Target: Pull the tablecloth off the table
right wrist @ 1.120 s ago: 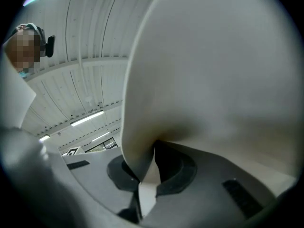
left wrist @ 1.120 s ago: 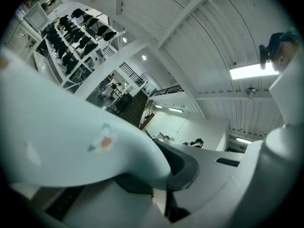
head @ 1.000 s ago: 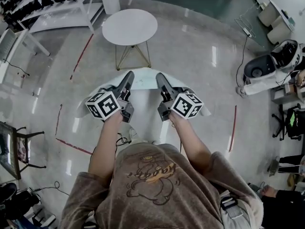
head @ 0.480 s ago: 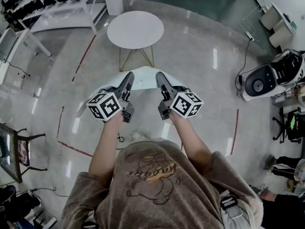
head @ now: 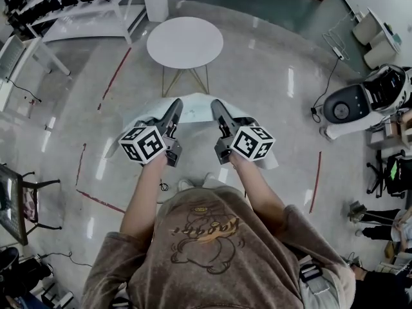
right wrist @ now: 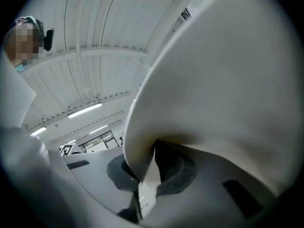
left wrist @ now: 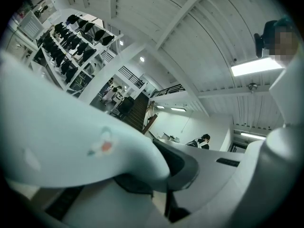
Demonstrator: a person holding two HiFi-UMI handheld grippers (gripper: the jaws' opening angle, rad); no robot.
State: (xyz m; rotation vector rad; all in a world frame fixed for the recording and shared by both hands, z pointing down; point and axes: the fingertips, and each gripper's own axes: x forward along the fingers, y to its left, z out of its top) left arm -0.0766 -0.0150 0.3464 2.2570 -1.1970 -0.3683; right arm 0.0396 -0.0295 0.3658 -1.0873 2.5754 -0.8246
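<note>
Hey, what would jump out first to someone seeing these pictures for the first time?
The pale tablecloth hangs in the air at the centre of the head view, clamped at one end by the left tool and at the other by the right tool. Just beyond it stands the round white table with thin metal legs, its top bare.

Bright overhead light, fisheye-warped edges

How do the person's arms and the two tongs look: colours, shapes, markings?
The left tongs and right tongs are long, dark grey, tapering bodies. Each bears a cube of black-and-white square markers. The sleeves of a brown fleecy top leave the forearms bare.
</note>
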